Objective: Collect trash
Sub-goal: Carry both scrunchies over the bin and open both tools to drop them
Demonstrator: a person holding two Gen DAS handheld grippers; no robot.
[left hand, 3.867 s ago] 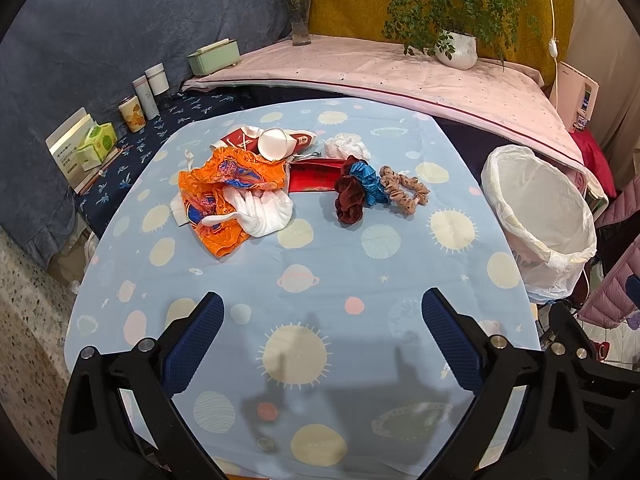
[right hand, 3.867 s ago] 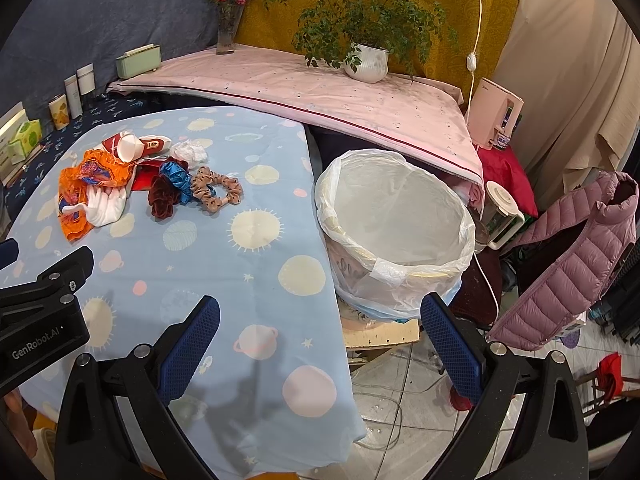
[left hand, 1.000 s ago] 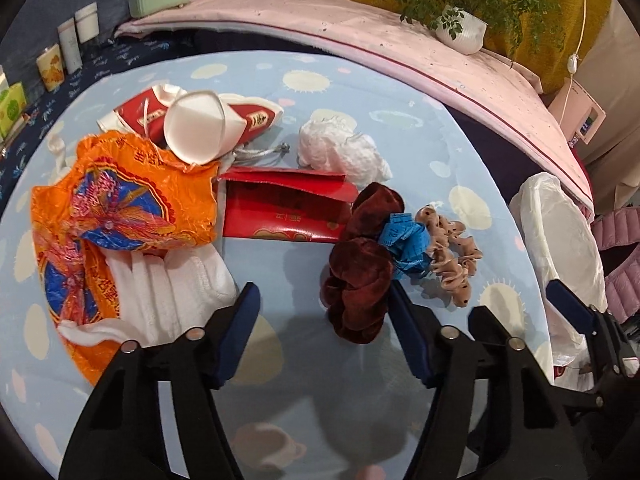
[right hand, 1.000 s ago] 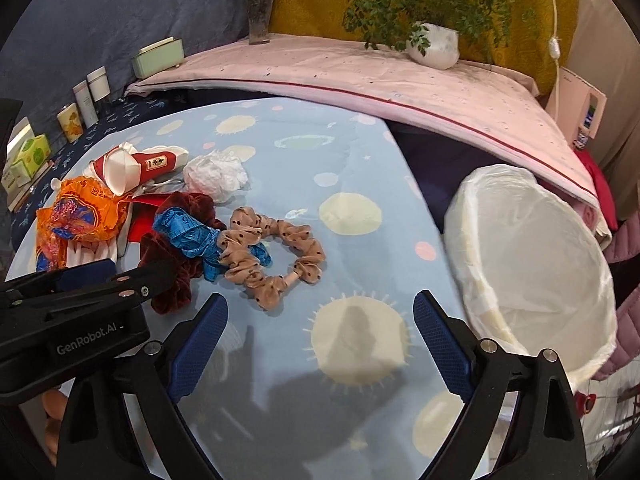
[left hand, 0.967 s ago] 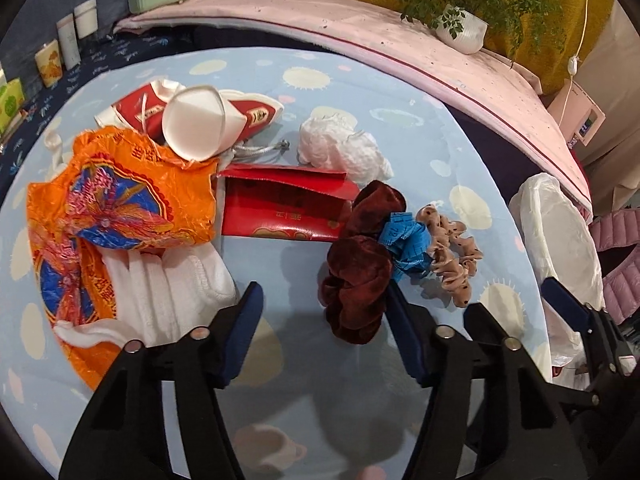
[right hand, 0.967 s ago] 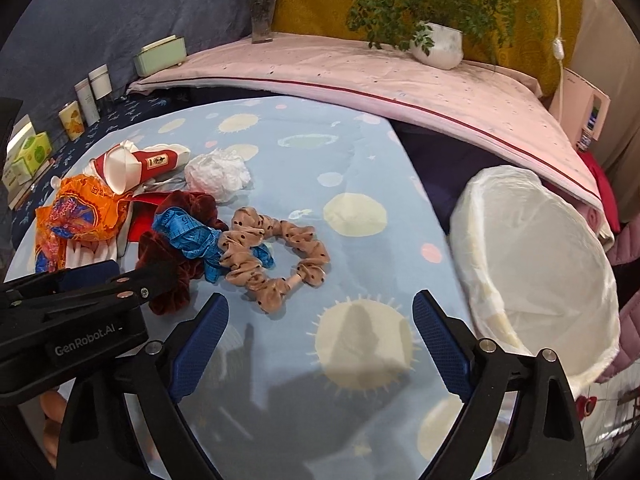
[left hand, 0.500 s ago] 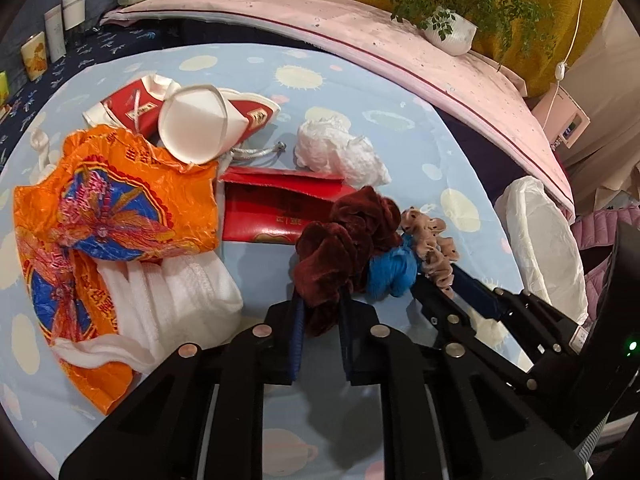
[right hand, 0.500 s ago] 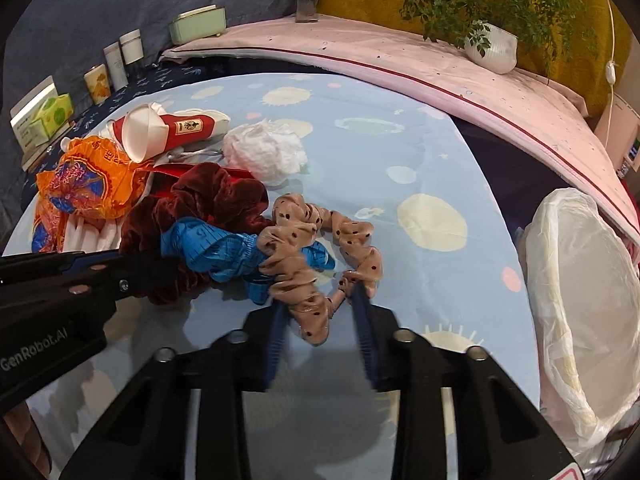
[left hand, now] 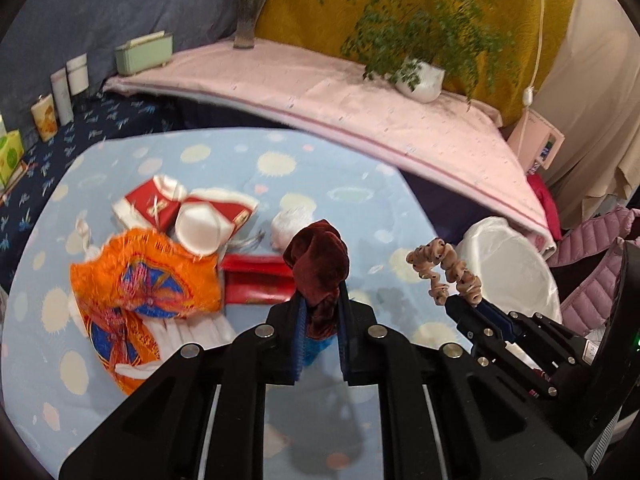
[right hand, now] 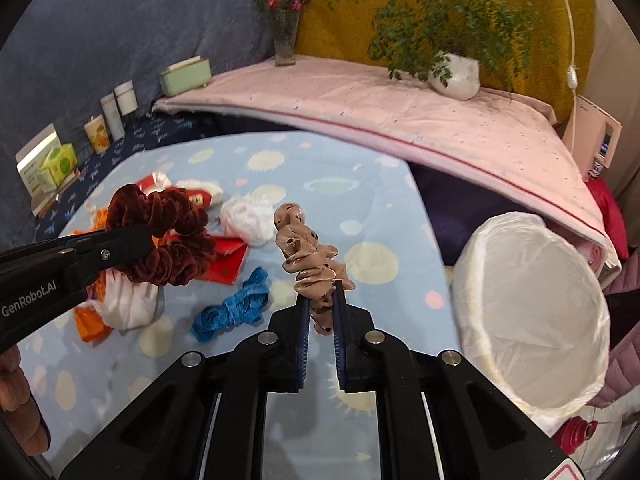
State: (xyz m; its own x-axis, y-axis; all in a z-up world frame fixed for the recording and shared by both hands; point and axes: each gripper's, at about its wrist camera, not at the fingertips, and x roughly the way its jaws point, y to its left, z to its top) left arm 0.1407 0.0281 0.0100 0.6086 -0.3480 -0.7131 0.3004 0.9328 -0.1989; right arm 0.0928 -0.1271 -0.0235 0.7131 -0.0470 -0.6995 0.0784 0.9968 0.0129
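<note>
Three scrunchies are showing. The left gripper point(left hand: 320, 320) is pinching the dark red scrunchie point(left hand: 319, 266) between its pressed-together fingers and holding it up off the table point(right hand: 372, 208). The right gripper point(right hand: 320, 312) is squeezing the tan dotted scrunchie point(right hand: 306, 254) the same way, also in the air. The blue scrunchie point(right hand: 234, 310) is lying alone on the sun-patterned cloth, between the two grippers and touching neither.

One bin point(right hand: 536, 312) lined with a white bag is standing just beside the table's right edge, its mouth facing up, near the tan scrunchie.

On the table behind the grippers one orange wrapper point(left hand: 140, 284) is lying over one white bag point(right hand: 128, 300); one red envelope point(left hand: 256, 280) is sitting beside it, partly hidden by the red scrunchie. Two red-and-white paper cups point(left hand: 200, 216) are lying on their sides, and one crumpled white tissue point(right hand: 250, 214) is resting near them.

Further back, one potted plant point(right hand: 456, 68) and one flower vase point(right hand: 286, 40) are standing on a pink-covered ledge point(left hand: 360, 100).
</note>
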